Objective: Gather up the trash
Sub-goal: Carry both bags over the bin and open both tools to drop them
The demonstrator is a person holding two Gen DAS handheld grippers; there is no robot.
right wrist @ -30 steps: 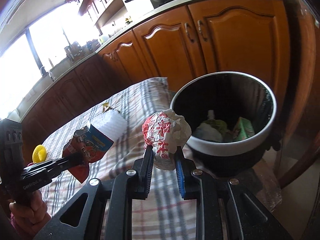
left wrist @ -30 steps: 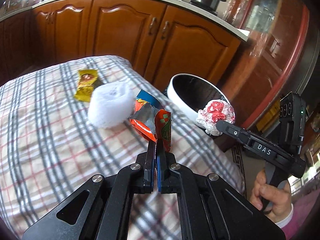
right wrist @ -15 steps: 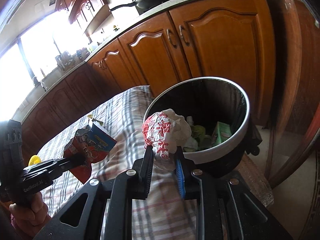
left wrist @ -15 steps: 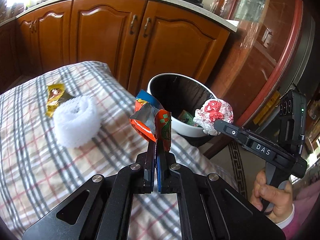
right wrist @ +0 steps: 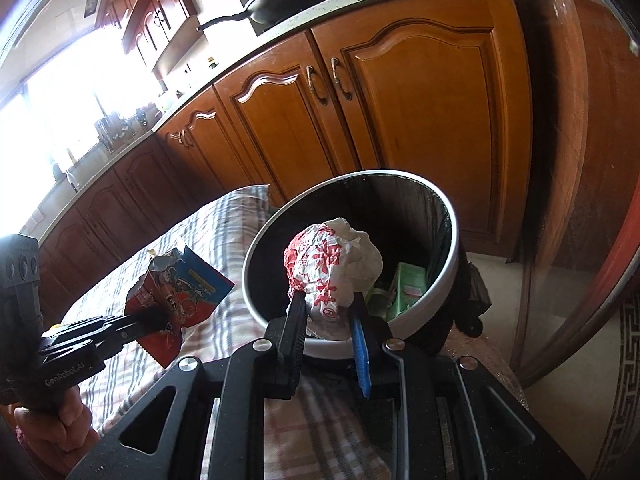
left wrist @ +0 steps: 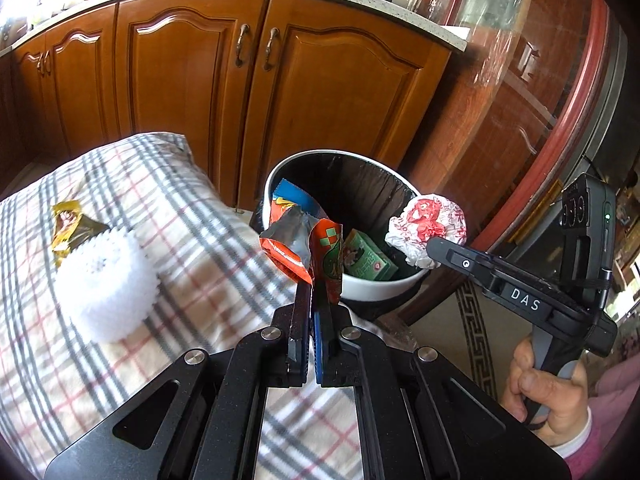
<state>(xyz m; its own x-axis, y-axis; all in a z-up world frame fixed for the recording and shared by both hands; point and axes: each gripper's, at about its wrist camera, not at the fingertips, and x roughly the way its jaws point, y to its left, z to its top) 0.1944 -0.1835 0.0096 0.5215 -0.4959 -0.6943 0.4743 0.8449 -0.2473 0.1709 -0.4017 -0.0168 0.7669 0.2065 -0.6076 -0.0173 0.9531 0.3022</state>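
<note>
My left gripper (left wrist: 313, 288) is shut on an orange and blue snack wrapper (left wrist: 300, 236), held over the table edge right before the white-rimmed trash bin (left wrist: 372, 290). My right gripper (right wrist: 326, 304) is shut on a crumpled white and red paper ball (right wrist: 332, 266), held over the near rim of the bin (right wrist: 448, 276). In the left wrist view the ball (left wrist: 428, 224) hangs over the bin's right rim. In the right wrist view the wrapper (right wrist: 176, 296) is left of the bin. A green carton (left wrist: 366, 260) lies inside the bin.
A checked tablecloth (left wrist: 180, 240) covers the table. On it lie a white foam net (left wrist: 104, 284) and a yellow wrapper (left wrist: 70, 228). Wooden kitchen cabinets (left wrist: 240, 80) stand behind the bin. A glass-fronted cabinet (left wrist: 520, 100) is to the right.
Both grippers have moved forward towards the bin with their trash still held. The ball now sits over the bin's rim and the wrapper is close to it.
</note>
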